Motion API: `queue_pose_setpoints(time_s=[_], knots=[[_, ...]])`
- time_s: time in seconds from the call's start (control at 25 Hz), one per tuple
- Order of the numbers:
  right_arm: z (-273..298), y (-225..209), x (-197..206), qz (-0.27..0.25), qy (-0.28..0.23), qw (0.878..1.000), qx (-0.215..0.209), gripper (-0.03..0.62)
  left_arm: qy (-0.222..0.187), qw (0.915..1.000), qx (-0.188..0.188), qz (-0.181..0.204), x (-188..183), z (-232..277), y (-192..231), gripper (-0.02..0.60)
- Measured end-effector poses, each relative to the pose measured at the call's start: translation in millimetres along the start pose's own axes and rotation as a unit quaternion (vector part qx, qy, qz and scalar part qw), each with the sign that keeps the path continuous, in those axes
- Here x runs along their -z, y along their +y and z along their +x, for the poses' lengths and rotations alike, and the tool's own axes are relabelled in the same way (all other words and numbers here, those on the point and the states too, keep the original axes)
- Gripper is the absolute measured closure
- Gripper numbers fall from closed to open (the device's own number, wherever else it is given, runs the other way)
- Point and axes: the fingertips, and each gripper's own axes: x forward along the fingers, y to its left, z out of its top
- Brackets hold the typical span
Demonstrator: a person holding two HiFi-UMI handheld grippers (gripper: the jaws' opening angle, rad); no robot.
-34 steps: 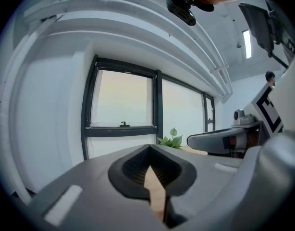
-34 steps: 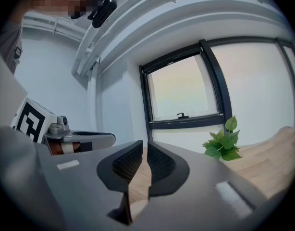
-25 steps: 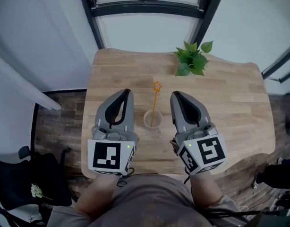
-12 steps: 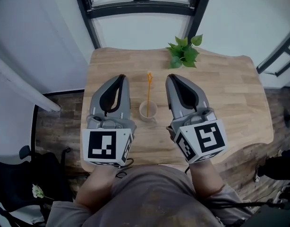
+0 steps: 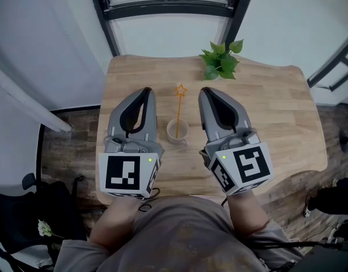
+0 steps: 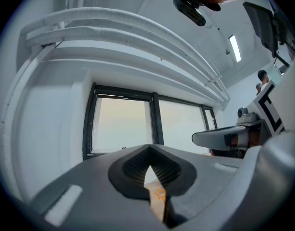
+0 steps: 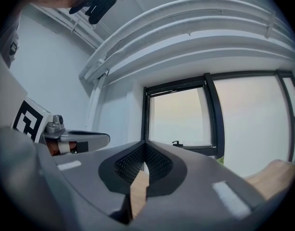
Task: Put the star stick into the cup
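Observation:
A pale cup (image 5: 177, 131) stands on the wooden table (image 5: 276, 123) between my two grippers. The orange star stick (image 5: 178, 107) stands in it, leaning away, with its star (image 5: 180, 90) above the rim. My left gripper (image 5: 144, 93) is shut and holds nothing, just left of the cup. My right gripper (image 5: 207, 93) is shut too, just right of it. In the left gripper view the shut left gripper (image 6: 149, 149) shows the star (image 6: 160, 194) through its lower gap. The right gripper (image 7: 145, 144) shows only table wood there.
A small green plant (image 5: 220, 61) sits at the table's far edge, beyond the right gripper. A dark-framed window (image 5: 168, 4) lies behind the table. Dark floor and a black chair (image 5: 26, 208) are at the left. The table's wavy edge runs near my body.
Both grippers and the cup sit slightly higher and nearer in the head view than a second ago. The stick stays in the cup, and its star now faces the camera.

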Motion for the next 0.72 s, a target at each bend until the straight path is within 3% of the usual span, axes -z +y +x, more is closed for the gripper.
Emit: queue_pose_setpoints(time_s=[0.72], knots=[[4.9,-13.7,11.2,0.014,0.004,1.000,0.005,0.571,0.013,0.9999,0.008,0.002,12.2,13.4,-7.4,0.581]])
